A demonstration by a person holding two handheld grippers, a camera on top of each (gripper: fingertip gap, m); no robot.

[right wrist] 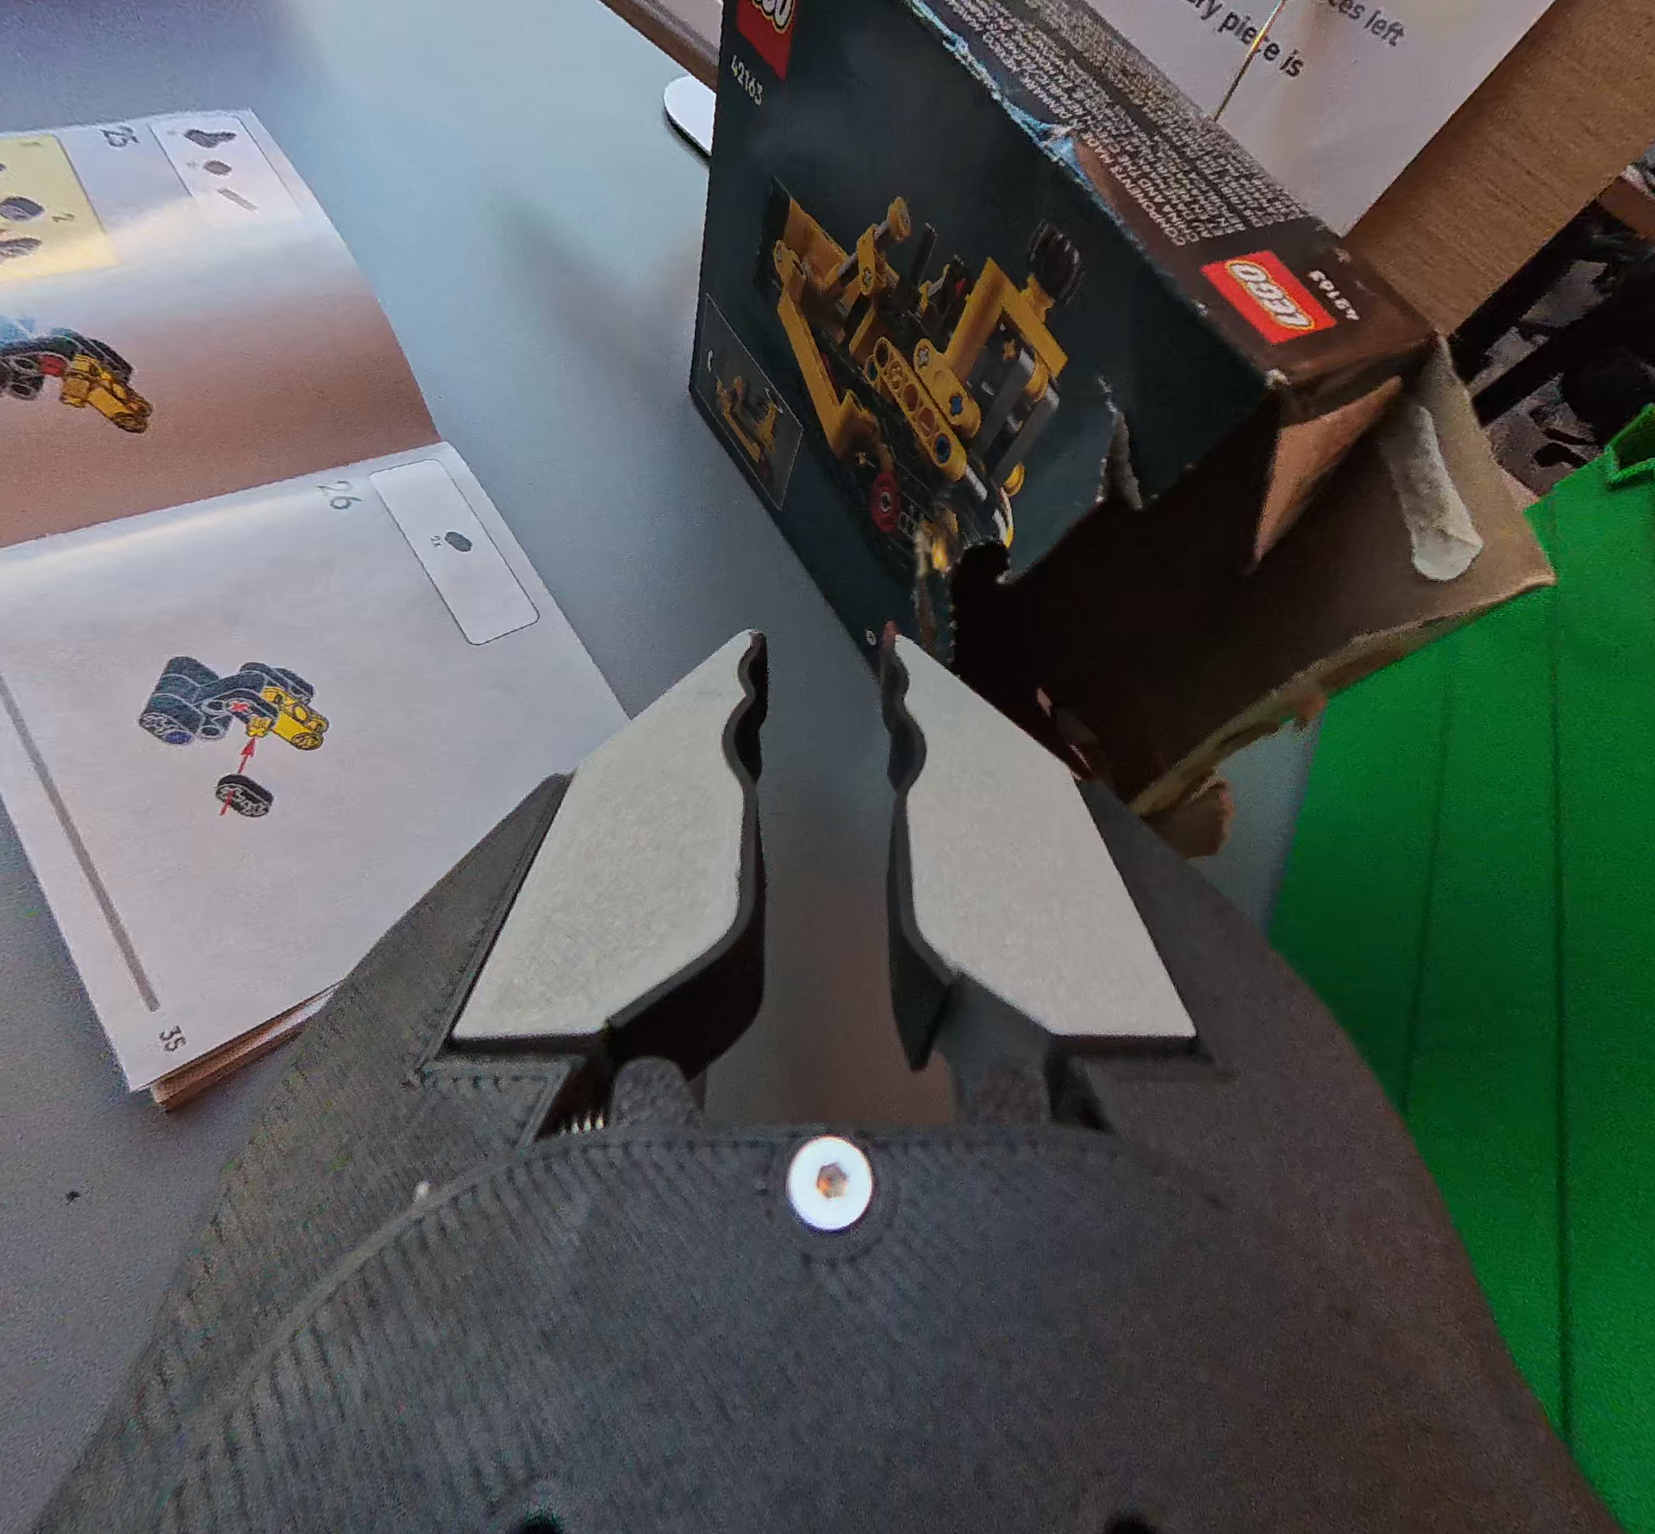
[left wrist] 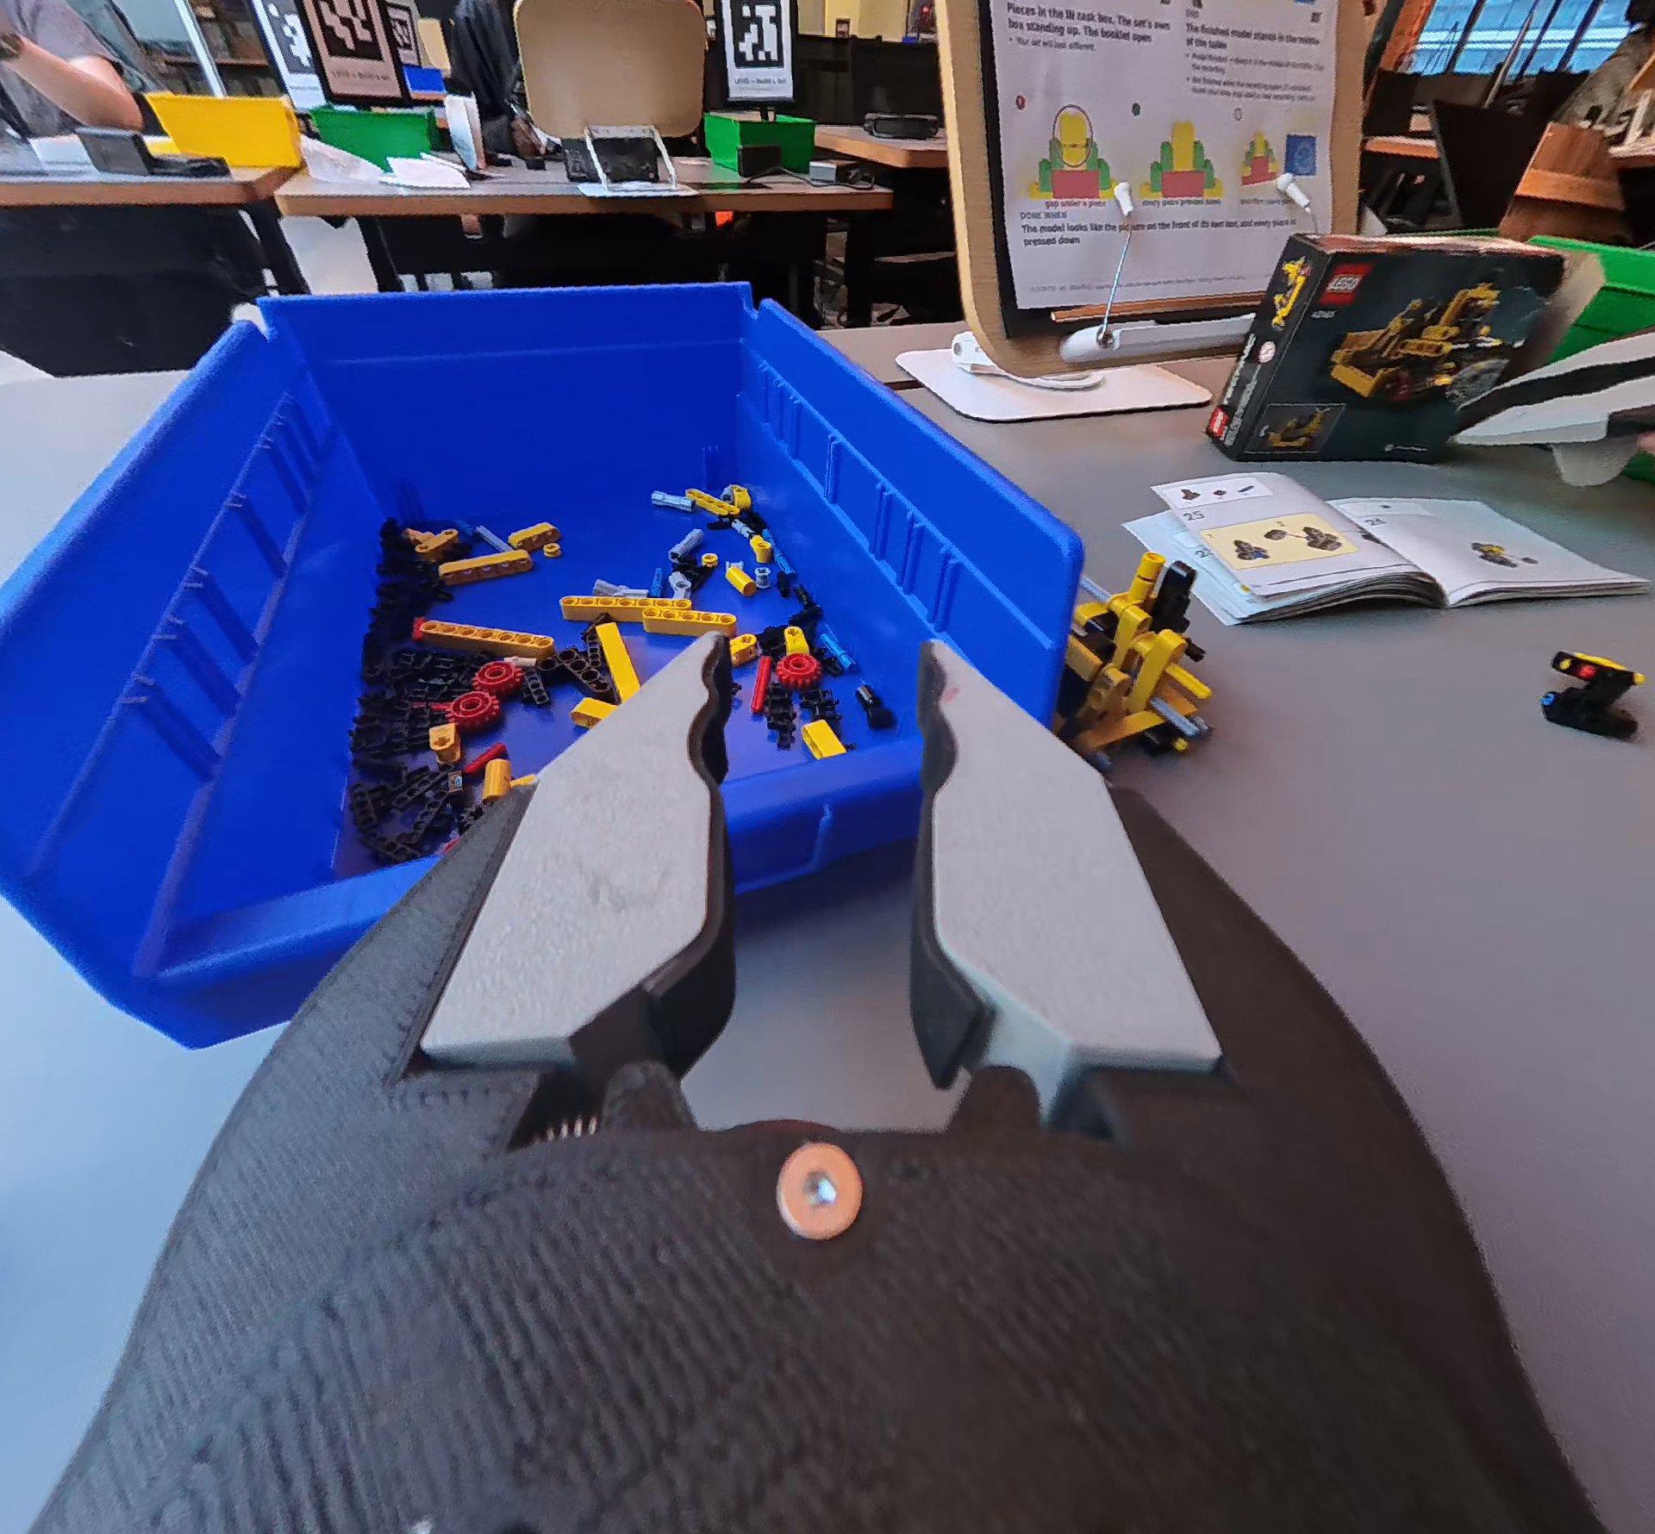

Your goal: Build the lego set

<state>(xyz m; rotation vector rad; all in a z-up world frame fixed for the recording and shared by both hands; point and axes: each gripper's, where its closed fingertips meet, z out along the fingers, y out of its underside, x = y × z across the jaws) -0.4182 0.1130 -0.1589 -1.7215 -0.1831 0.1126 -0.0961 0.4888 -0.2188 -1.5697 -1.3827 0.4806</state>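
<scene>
A blue bin [left wrist: 904,497] holds several loose yellow, black, red and blue lego pieces [left wrist: 591,649]. My left gripper [left wrist: 819,658] is open and empty, hovering over the bin's near right corner. A partly built yellow and black model [left wrist: 1133,667] stands on the grey table just right of the bin. A small black and yellow sub-assembly [left wrist: 1590,690] lies farther right. The open instruction booklet [left wrist: 1343,551] lies behind them and shows in the right wrist view [right wrist: 269,685]. My right gripper [right wrist: 824,649] is open and empty, close to the torn lego box [right wrist: 940,327].
The lego box [left wrist: 1379,345] stands at the back right, my right gripper's fingers [left wrist: 1558,408] beside it. A stand with an instruction sheet [left wrist: 1155,85] is behind it. A green bin [right wrist: 1478,909] sits at the right. Other desks, bins and a person are in the background. The gap from one gripper's tips to the other's is roughly 50 centimeters.
</scene>
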